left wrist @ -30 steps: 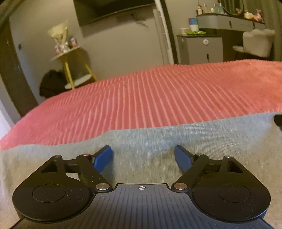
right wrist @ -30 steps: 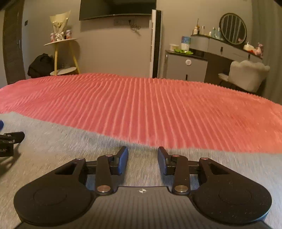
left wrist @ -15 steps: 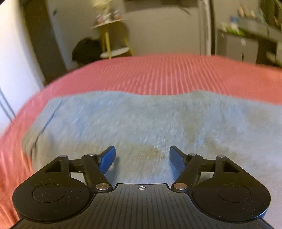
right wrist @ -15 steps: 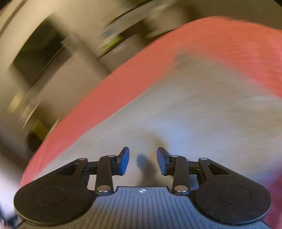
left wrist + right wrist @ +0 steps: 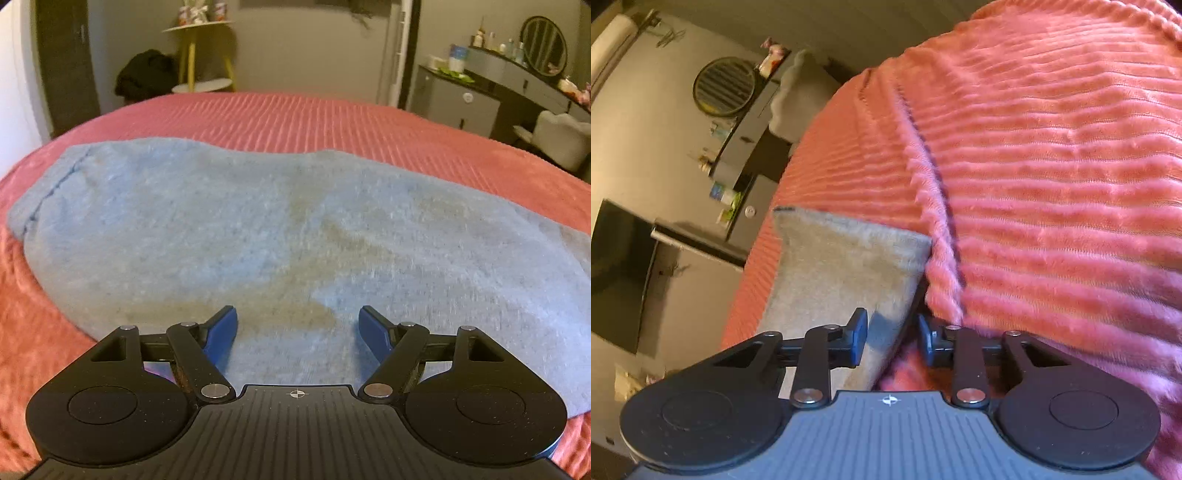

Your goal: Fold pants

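The bed (image 5: 332,118), under a ribbed pink cover, carries the grey pants (image 5: 295,229) laid flat as a long band across its near side; one end lies toward the bed's left edge, and in the right wrist view a narrower end (image 5: 846,251) reaches toward the edge that faces the dresser.

The left hand-held gripper (image 5: 297,328) hovers over the middle of the cloth with its jaws apart and widening, nothing between them, so it is released. The right hand-held gripper (image 5: 892,336), rolled onto its side, straddles the long edge of the pants where cloth meets cover; its jaws are closing with that edge between them, but the pads do not yet press on it.

To fold well, the right hand-held gripper should likely bite every layer of the edge and none of the pink cover, which bunches close beside it. The left should probably pinch the same edge further along, so that both lift evenly and the fold lands square.
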A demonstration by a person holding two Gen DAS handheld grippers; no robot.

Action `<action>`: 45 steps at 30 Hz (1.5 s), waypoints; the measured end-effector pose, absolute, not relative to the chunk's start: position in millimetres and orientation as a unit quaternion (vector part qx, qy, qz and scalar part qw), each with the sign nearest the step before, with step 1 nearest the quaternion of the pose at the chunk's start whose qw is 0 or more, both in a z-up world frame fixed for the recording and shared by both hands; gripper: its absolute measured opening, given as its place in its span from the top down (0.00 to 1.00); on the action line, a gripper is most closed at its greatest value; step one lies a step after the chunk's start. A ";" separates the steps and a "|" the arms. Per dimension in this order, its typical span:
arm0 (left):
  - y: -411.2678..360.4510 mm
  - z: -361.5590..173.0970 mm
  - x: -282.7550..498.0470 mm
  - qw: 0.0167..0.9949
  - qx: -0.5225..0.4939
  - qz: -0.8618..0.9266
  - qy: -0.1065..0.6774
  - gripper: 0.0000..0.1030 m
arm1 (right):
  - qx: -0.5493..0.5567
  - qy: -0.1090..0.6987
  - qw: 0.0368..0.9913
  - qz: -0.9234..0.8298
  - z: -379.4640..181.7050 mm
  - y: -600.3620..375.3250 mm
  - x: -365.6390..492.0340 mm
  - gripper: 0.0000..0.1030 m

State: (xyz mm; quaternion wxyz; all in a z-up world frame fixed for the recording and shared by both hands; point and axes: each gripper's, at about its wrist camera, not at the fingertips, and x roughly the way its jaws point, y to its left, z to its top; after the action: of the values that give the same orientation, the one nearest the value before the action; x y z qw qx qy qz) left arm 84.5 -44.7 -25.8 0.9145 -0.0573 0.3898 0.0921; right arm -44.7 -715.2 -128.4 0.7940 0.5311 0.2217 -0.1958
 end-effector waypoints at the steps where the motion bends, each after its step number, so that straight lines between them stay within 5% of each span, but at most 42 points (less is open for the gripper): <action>1: -44.7 -29.0 84.9 0.913 -0.060 0.100 0.391 0.24 | 0.538 0.214 0.790 -0.200 -129.2 -719.0 -43.3 0.71; 5: -46.3 -38.2 83.0 0.914 -0.058 0.108 0.386 0.23 | 0.536 0.216 0.792 -0.200 -131.0 -725.9 -30.5 0.72; 7: -46.6 -39.0 83.1 0.915 -0.056 0.107 0.384 0.22 | 0.512 0.209 0.811 -0.190 -120.0 -723.8 -25.6 0.85; 9: -46.0 -40.6 83.0 0.916 -0.056 0.106 0.382 0.22 | 0.468 0.190 0.846 -0.171 -106.9 -715.6 -26.9 0.85; 12: -45.3 -41.1 83.2 0.918 -0.056 0.104 0.379 0.20 | 0.436 0.195 0.861 -0.175 -105.2 -711.2 -21.2 0.80; 14: -44.7 -41.3 83.4 0.918 -0.058 0.102 0.379 0.19 | 0.442 0.220 0.849 -0.187 -111.5 -715.7 -14.3 0.65; 19: -41.2 -40.5 82.2 0.918 -0.066 0.098 0.378 0.19 | 0.515 0.205 0.813 -0.181 -121.3 -729.9 -13.8 0.63; 22: -39.7 -39.9 81.6 0.919 -0.072 0.097 0.376 0.19 | 0.514 0.175 0.823 -0.167 -110.8 -726.3 -19.1 0.81; 31: -34.4 -37.0 77.0 0.920 -0.085 0.089 0.373 0.23 | 0.392 0.247 0.849 -0.253 -83.7 -700.5 0.0 0.88; 39: -24.5 -34.2 73.8 0.918 -0.119 0.089 0.367 0.27 | 0.185 0.248 0.950 -0.040 18.9 -555.4 63.0 0.88; 45: -19.2 -30.3 67.8 0.918 -0.132 0.086 0.363 0.27 | 0.103 0.344 0.921 0.151 -8.1 -432.6 77.4 0.82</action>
State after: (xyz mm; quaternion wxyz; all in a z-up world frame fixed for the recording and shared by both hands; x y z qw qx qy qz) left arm 67.8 -19.2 -30.3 0.9185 -0.1320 0.3627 0.0864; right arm 77.4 -432.6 -8.1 0.9212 0.1031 0.3435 0.1506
